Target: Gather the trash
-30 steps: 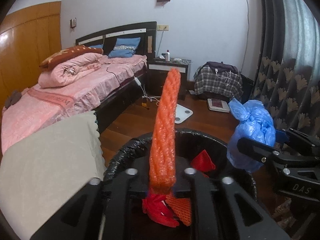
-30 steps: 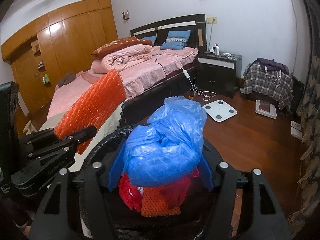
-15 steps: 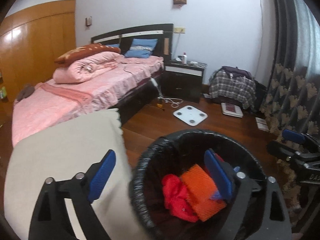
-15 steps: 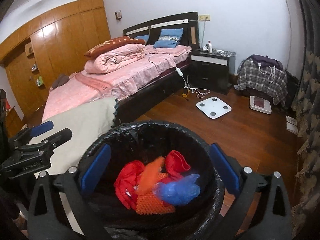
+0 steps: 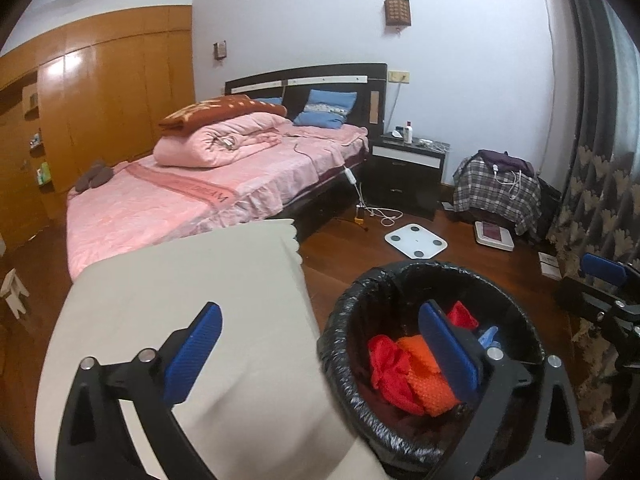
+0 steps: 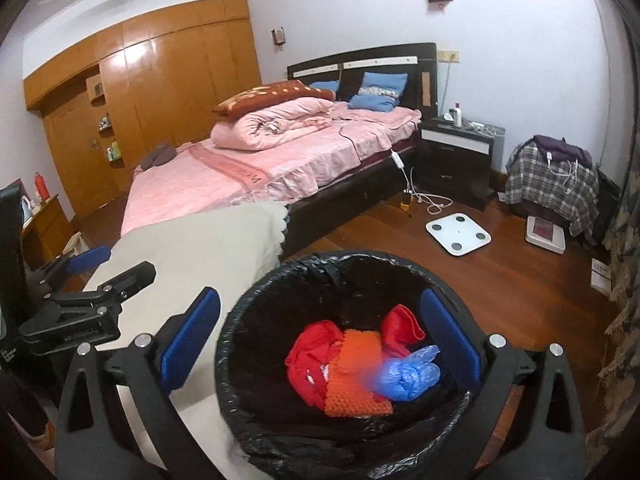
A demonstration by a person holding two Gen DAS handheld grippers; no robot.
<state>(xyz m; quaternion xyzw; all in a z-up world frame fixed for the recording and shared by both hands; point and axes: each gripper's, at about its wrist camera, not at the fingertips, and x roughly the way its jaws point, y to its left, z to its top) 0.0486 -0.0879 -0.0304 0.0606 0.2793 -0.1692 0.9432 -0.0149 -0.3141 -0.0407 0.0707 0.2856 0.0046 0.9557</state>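
Note:
A bin with a black liner (image 5: 400, 276) (image 6: 320, 260) stands on the wood floor. Inside lie a red wrapper (image 5: 386, 364) (image 6: 312, 356), an orange foam net (image 5: 424, 376) (image 6: 352, 384) and a crumpled blue plastic bag (image 6: 408, 368) (image 5: 490, 334). My left gripper (image 5: 320, 320) hangs above the bin's left rim and the beige cloth; its jaws are opening with nothing between them. My right gripper (image 6: 320, 304) is open above the bin, holding nothing. Each gripper also shows at the edge of the other's view: left gripper (image 6: 112, 268), right gripper (image 5: 592, 276).
A beige cloth-covered surface (image 5: 180, 300) lies left of the bin. Behind it stands a bed with pink bedding (image 5: 180, 200). A white scale (image 5: 416, 236), cables and a plaid-covered heap (image 5: 496, 192) are on the floor. Patterned curtains (image 5: 592, 200) hang at right.
The orange foam net left my left gripper and the blue bag left my right gripper; both now lie in the bin. Both grippers opened wide and rose; the left moved leftward.

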